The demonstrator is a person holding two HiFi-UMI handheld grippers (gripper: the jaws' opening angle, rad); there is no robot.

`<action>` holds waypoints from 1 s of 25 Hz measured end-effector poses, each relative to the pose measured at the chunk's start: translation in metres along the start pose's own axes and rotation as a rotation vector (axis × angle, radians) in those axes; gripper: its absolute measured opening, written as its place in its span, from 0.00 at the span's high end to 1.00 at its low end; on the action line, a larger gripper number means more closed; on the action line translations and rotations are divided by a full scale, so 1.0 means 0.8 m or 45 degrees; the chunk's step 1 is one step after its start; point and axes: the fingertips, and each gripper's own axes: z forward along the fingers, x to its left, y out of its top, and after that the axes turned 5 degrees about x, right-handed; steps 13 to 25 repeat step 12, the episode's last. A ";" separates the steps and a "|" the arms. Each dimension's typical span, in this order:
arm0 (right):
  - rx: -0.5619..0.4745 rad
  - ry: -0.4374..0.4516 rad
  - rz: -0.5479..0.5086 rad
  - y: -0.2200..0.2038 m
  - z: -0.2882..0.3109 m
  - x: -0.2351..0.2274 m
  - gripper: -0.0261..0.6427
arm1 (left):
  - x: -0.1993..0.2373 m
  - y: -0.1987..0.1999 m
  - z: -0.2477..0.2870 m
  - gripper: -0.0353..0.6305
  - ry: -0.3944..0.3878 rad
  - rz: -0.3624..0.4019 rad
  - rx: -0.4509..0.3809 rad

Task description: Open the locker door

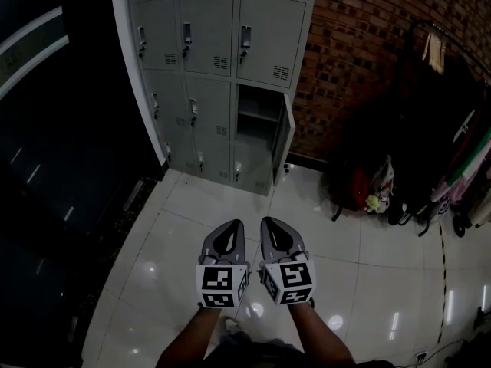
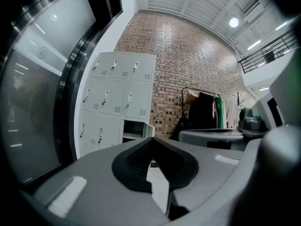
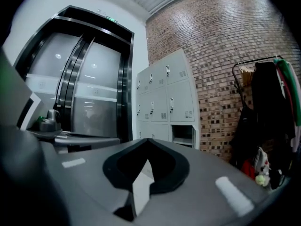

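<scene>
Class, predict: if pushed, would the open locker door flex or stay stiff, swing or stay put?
The door looks like flat painted metal, so probably stiff. It stands swung out, so a push likely swings it.

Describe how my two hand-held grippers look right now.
The left hand-held gripper and right hand-held gripper match: grey, tapered shells with a dark padded hollow, each carrying a white cube printed with black square markers. No cables show; the forearms wear no sleeves.

The glossy white tiled floor (image 1: 368, 259) carries the grey locker bank (image 1: 207, 75), bags (image 1: 360, 186) and a clothes rack (image 1: 453, 121).
</scene>
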 end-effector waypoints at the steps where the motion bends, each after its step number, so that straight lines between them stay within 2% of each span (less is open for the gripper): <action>1: -0.003 0.006 -0.010 0.000 -0.006 -0.001 0.96 | -0.006 0.001 -0.002 0.94 0.004 0.008 -0.003; 12: -0.011 0.038 -0.027 -0.007 -0.071 -0.028 0.96 | -0.074 -0.012 -0.023 0.94 0.020 0.052 0.016; 25: -0.011 0.038 -0.027 -0.007 -0.071 -0.028 0.96 | -0.074 -0.012 -0.023 0.94 0.020 0.052 0.016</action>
